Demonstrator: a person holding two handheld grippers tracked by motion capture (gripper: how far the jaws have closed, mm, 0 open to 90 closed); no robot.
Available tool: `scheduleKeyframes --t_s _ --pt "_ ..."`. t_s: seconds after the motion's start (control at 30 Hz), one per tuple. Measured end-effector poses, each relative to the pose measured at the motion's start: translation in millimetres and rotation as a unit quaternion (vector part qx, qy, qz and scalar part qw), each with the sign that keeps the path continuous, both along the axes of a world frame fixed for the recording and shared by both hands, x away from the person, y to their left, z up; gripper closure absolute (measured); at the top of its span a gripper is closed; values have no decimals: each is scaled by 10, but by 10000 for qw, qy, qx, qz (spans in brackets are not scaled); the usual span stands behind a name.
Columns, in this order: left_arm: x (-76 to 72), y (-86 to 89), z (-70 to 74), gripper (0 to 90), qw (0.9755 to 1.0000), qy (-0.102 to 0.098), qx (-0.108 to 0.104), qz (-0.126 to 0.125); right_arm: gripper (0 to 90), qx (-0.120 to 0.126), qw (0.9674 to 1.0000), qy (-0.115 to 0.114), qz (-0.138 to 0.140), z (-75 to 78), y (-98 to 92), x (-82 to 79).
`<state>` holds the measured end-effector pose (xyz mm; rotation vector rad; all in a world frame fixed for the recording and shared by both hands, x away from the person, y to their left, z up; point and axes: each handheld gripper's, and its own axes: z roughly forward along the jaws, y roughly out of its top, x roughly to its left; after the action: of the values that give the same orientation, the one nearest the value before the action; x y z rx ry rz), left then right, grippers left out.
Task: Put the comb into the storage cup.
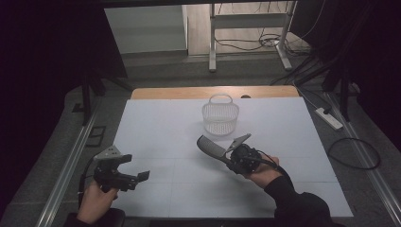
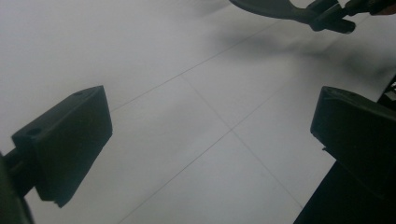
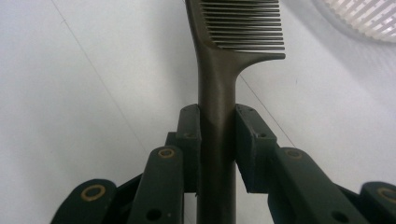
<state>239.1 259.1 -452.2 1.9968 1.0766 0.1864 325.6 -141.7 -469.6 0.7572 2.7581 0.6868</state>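
A: So, where do you stand?
B: Your right hand-held gripper (image 1: 232,154) pinches the comb (image 3: 219,70) by its handle, lifted over the bench (image 1: 156,123), short of the basket (image 1: 220,118). Dropping it in looks left to do.
A: And your left?
B: Left hand-held gripper (image 1: 136,166) hovers spread, empty, pointing right.

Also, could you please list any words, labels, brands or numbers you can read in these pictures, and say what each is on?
No readable text anywhere.
Dark plastic comb: no marking visible.
White ribbed plastic basket: no label visible.
White table top: blank, only faint seam lines.
White power strip on the floor: too small to tell.
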Motion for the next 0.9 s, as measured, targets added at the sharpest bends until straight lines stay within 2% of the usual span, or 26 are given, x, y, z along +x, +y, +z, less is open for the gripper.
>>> scheduleKeyframes --t_s 0.13,0.33,0.43,0.5,0.6,0.77,0.9 --pt "74 -46 19 0 9999 -37 47 -119 724 54 10000 -48 19 26 -28 -21" --pt "189 -110 94 0 9991 -59 -220 -361 724 111 9999 -127 9 63 -63 -58" --pt "247 -166 118 7 9984 -185 -72 -531 724 143 9997 -181 27 85 -86 -81" --pt "282 -209 123 6 9981 -236 -34 -569 724 156 9997 -202 44 96 -105 -97" --pt "336 -260 127 0 9976 -244 -159 -628 724 154 9996 -253 44 111 -138 -123" --pt "418 -355 165 0 9973 -280 -129 -667 724 213 9992 -324 16 143 -181 -155" --pt "496 -438 197 0 9972 -256 -187 -683 724 245 9990 -381 32 161 -197 -175"
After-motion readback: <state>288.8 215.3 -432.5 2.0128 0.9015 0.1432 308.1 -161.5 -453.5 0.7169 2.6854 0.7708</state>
